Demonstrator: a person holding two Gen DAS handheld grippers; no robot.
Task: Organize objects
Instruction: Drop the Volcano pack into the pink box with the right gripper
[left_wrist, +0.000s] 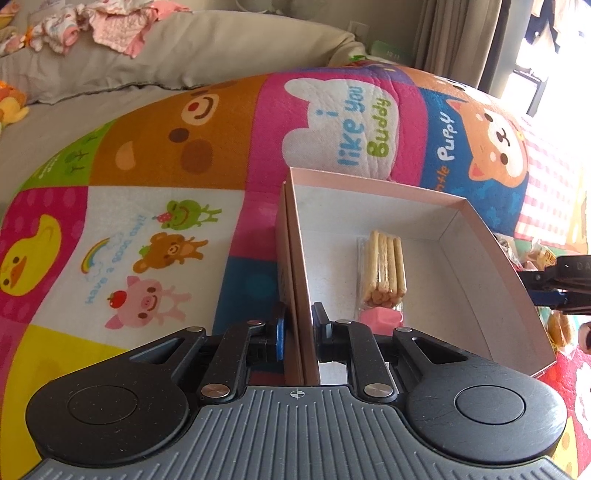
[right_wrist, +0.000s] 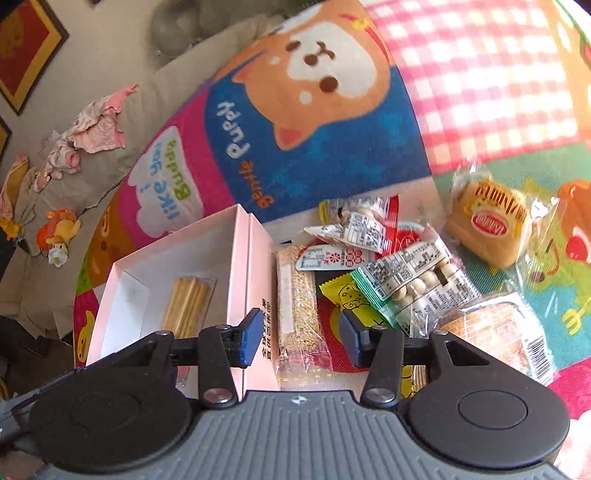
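My left gripper (left_wrist: 298, 326) pinches the near left wall of the pink box (left_wrist: 373, 186) (one pad outside, one inside). In the box lie a stick pack (left_wrist: 382, 267) and a pink cube (left_wrist: 380, 320). My right gripper (right_wrist: 297, 338) hangs just right of the box over a grain bar (right_wrist: 297, 299), jaws spread and empty. More snacks (right_wrist: 410, 280) are piled right of the box on the mat (left_wrist: 155, 147).

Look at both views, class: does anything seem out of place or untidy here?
Yes. Most snack packets lie in a loose, overlapping heap on the play mat beside the pink box, not inside it. Only the biscuit-stick pack and a pink wrapped sweet are boxed. Nothing looks spilled or damaged.
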